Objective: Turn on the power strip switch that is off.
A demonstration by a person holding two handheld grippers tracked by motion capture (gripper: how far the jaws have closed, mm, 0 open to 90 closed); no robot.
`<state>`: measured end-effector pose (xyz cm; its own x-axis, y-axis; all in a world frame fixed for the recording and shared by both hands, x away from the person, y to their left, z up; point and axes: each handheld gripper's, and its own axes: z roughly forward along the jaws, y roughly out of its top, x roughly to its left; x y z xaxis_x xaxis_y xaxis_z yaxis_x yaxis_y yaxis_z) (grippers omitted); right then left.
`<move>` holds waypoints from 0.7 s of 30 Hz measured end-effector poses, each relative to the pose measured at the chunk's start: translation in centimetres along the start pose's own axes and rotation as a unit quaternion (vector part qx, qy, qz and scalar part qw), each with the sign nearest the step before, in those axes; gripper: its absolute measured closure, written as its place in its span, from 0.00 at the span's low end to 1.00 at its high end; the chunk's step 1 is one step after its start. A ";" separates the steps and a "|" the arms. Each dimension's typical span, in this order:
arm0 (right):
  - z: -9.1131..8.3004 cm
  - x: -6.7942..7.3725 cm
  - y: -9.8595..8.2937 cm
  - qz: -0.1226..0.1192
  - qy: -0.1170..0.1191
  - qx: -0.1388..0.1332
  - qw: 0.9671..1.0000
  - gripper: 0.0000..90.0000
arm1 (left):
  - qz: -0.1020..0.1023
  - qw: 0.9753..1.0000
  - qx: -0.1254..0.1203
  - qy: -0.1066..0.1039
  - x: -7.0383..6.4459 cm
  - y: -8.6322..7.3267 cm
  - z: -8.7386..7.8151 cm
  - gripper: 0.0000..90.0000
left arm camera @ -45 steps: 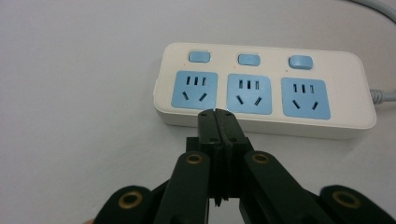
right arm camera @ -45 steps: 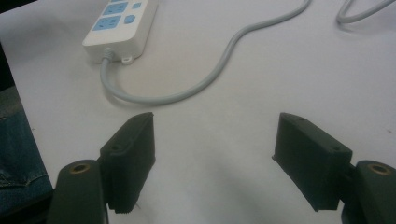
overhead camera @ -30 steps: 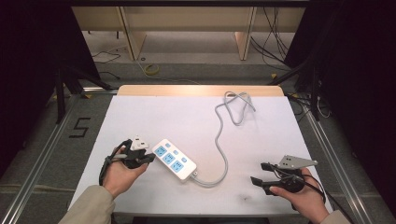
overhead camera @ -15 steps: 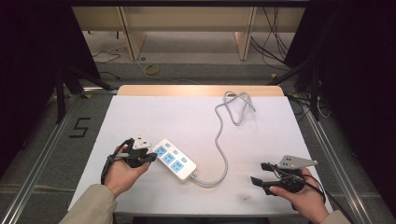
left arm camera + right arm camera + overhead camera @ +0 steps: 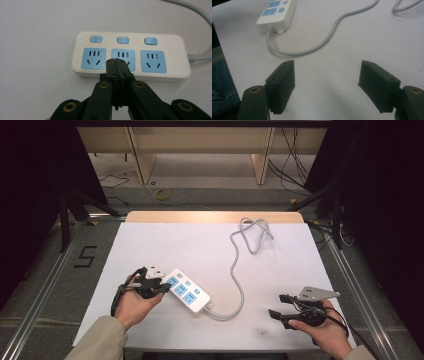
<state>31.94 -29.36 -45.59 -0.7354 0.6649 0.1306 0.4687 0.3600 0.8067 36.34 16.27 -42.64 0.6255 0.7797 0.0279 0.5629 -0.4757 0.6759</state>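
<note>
Jaws together over the power strip (image 5: 131,58).
We hold the left gripper (image 5: 116,61) pressed together at the middle socket; the right gripper (image 5: 325,82) gapes idle at four o'clock. Pushing off-centre could skid the strip across the table (image 5: 280,265).

a lab: white table (image 5: 150,240), aluminium rails (image 5: 40,285), floor cables (image 5: 295,150)

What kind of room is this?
Probably a lab or recording workspace: a white-topped table on a metal frame, loose cables on the floor, a power strip, and a handheld left gripper.
</note>
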 end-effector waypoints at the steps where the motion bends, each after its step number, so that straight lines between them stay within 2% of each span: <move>1: 0.0 0.0 0.0 0.000 0.000 0.000 1.000 0.33 | 0.002 1.000 0.001 -0.001 0.0 0.0 0.0 1.00; 21: 0.0 0.0 0.0 0.001 0.000 0.000 1.000 0.33 | 0.008 1.000 0.003 -0.006 -0.5 0.6 0.4 1.00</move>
<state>31.92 -29.34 -45.59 -0.7351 0.6649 0.1324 0.4699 0.3589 0.8065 36.61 15.43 -42.51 0.6401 0.7677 0.0297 0.5570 -0.4903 0.6704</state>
